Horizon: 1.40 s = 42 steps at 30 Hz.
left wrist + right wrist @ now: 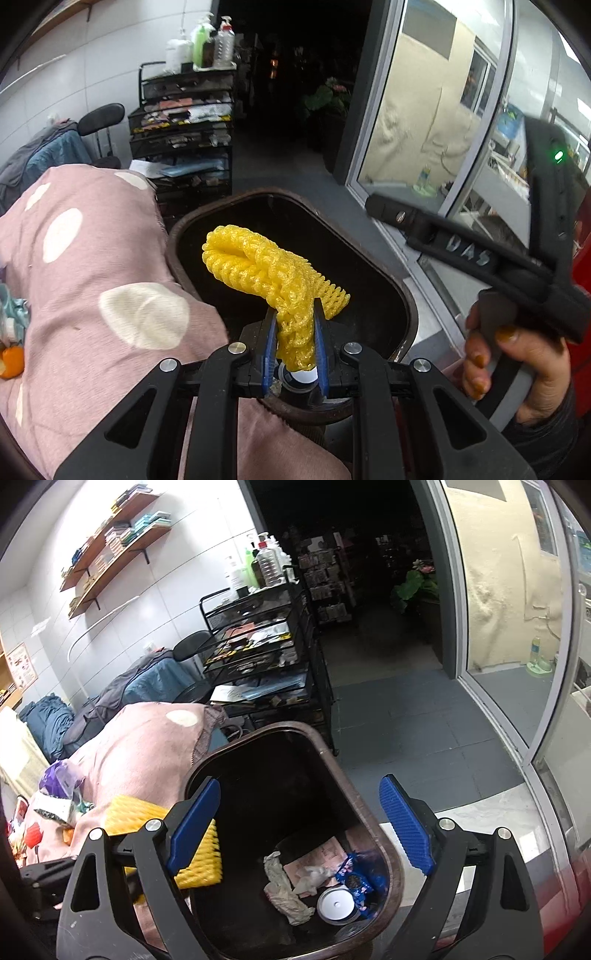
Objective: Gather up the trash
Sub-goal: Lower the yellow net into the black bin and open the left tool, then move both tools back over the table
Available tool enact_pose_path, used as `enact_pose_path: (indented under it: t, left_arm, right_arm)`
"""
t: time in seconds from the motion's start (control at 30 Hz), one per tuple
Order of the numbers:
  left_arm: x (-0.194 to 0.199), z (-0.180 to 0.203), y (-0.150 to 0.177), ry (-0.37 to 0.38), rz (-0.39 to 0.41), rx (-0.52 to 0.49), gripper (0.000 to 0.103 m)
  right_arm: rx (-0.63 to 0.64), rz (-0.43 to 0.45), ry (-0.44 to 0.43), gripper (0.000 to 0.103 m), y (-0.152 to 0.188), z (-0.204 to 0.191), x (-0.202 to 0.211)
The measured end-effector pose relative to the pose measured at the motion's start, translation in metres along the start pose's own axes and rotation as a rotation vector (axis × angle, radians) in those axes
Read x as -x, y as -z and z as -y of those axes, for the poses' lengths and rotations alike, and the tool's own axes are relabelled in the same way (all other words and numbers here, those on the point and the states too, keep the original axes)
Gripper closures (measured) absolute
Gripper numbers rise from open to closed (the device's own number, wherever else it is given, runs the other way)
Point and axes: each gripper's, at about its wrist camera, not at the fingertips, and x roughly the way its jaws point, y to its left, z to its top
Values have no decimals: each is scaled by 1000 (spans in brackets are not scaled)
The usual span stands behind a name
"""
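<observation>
Nearest you, your left claw is clamped on the lower end of a yellow foam fruit net, its blue ribbed pads squeezing the soft mesh flat. The rest of the net springs up and forward, hanging right over the mouth of the dark brown bin, so a release here should drop it inside. Your right claw stands wide open with nothing between its pads, poised above the same bin, whose floor already holds crumpled tissue, a blue wrapper and a round white lid. Beside the bin lies a pink blanket with pale dots, soft and rumpled. Farther back stands a black wire cart cluttered with bottles.
</observation>
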Motion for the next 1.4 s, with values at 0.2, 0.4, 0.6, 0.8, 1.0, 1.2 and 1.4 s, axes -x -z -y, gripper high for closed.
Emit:
enact_pose_path:
  t: [0.2,0.4,0.6,0.8,1.0,1.2,1.4]
  left_arm:
    - [-18,6,2,-19,-81,-54,77]
    - [-21,11,4,-42,-89,-92,19]
    - [-21,13,6,-44,-81,-112,11]
    - [0,12,6,-45,21,-98,10]
    - [41,5,17,-84,148,-95,5]
    - [74,-16,29,-123,210,-42,5]
    - [100,-49,46,-204,241,40,5]
  right_arm:
    - [-13,6,6,15,-3,6,1]
    - [-9,2,5,13,-3,6,1]
    - [-5,16,-4,9,-3,5,3]
    - [6,42,-17,6,-2,1,4]
    - [62,43,-49,6,1,-14,2]
    - [156,20,-130,6,10,-53,0]
    - [246,-18,-225,6,21,-98,-2]
